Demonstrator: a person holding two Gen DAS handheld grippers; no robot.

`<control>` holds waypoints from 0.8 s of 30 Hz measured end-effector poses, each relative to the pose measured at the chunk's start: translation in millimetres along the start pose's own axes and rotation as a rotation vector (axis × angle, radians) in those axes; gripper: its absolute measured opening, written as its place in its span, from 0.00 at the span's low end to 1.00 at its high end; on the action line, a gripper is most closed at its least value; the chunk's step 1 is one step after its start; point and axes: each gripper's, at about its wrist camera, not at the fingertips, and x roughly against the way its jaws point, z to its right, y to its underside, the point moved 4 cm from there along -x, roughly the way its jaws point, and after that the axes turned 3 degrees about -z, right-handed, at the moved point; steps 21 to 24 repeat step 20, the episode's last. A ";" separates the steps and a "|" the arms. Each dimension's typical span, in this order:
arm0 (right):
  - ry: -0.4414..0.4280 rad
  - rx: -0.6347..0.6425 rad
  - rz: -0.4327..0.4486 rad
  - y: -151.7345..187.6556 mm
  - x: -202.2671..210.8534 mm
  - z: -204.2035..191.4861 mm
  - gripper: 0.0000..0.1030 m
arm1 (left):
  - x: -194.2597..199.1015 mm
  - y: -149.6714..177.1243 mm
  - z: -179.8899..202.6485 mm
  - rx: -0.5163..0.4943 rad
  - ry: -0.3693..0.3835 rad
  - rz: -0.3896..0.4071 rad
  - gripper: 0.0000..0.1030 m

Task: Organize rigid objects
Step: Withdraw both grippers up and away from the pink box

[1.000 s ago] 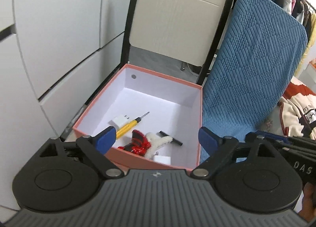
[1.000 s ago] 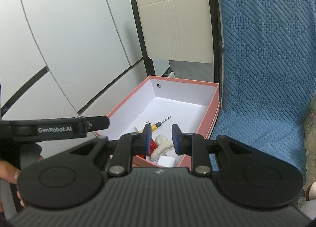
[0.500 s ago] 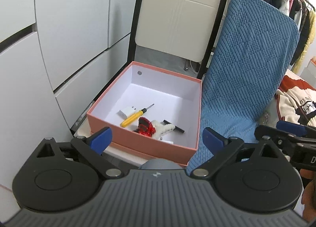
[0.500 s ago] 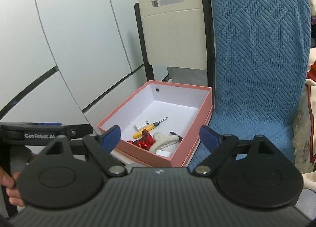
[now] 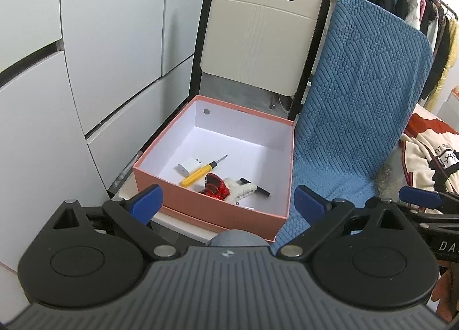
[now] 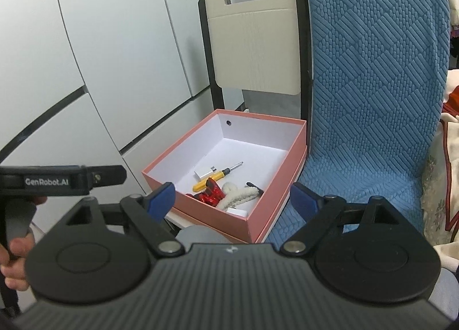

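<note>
Pink box (image 5: 206,209) sits on a chair (image 5: 258,43), next to a blue cushion (image 5: 358,100). Inside it lie a yellow screwdriver (image 5: 198,174), a white plug (image 5: 189,166), a shiny red thing (image 5: 215,188), a fluffy white thing (image 5: 239,191) and a black stick (image 5: 255,186). Both tongs are near the box, on this side of it, and not touching it. The left gripper (image 5: 228,204) is wide open and holds nothing. The right gripper (image 6: 233,196) is wide open too, with nothing in it.

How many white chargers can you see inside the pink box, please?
2: one white charger beside the yellow screwdriver, another at the box's near wall, partly hidden.
</note>
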 end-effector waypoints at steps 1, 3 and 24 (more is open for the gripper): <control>0.001 -0.003 -0.004 1.0 -0.6 0.5 0.86 | -0.4 0.0 -0.4 0.002 0.004 -0.001 0.97; 0.001 -0.011 -0.012 3.1 -1.9 1.4 0.86 | -1.3 1.0 -0.4 0.001 0.006 -0.004 0.97; -0.011 0.000 -0.025 4.2 -5.9 -1.1 0.86 | -4.2 1.7 -2.3 0.010 0.022 -0.004 0.97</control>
